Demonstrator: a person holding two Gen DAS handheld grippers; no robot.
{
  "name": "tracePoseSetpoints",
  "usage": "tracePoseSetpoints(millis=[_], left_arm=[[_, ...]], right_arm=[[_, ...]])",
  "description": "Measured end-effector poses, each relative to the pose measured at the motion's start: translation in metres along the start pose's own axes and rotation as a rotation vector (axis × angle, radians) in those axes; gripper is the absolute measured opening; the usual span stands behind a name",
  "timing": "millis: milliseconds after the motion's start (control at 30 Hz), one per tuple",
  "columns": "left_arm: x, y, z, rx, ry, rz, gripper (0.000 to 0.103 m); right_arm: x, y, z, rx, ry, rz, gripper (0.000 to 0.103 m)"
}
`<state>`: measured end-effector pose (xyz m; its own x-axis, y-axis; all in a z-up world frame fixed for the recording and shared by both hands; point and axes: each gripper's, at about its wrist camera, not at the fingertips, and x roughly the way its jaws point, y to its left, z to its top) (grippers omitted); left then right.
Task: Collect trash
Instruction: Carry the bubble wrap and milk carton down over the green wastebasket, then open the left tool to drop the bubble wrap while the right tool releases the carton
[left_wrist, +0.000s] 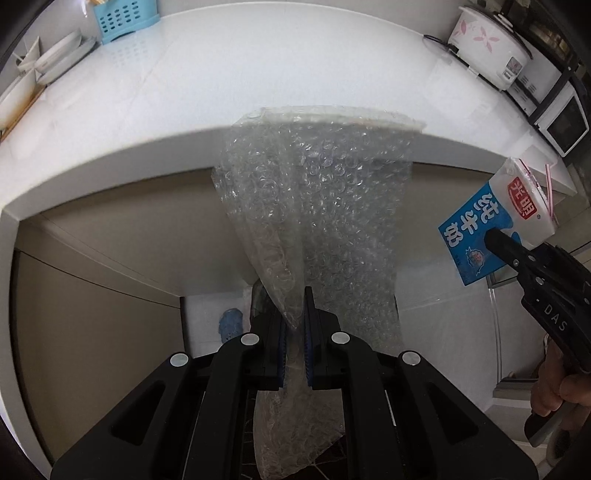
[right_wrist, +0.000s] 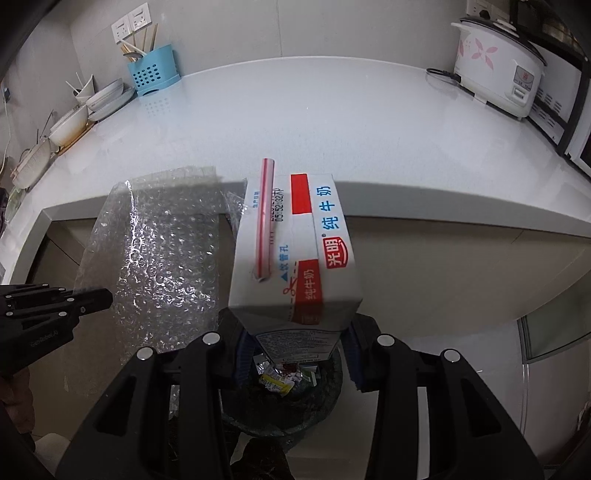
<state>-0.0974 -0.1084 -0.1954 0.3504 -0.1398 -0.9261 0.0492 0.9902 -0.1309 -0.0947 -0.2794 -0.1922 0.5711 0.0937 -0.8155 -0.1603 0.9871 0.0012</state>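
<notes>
Left gripper pinches limp, featherlight bubble wrap near its lower edge; right gripper clamps the stiff, crushable milk carton at 12 o'clock above the trash bin.

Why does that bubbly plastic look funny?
The bubble wrap droops over the counter edge, its lower end pinched in the left gripper. Also, the milk carton in the right gripper has a bent straw.

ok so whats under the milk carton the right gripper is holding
Below the milk carton sits a dark trash bin with crumpled wrappers inside. The carton and the right gripper cover much of the opening, so the rest of its contents cannot be seen.
</notes>
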Motion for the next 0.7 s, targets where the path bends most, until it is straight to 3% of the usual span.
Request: tracePoseSetpoints(millis=[700], left_arm=[[0.119,-0.012,-0.033,0.02,0.186,0.043,0.006]], right_arm=[[0.08,-0.02,-0.049,0.055,0.168,-0.006,0.038]])
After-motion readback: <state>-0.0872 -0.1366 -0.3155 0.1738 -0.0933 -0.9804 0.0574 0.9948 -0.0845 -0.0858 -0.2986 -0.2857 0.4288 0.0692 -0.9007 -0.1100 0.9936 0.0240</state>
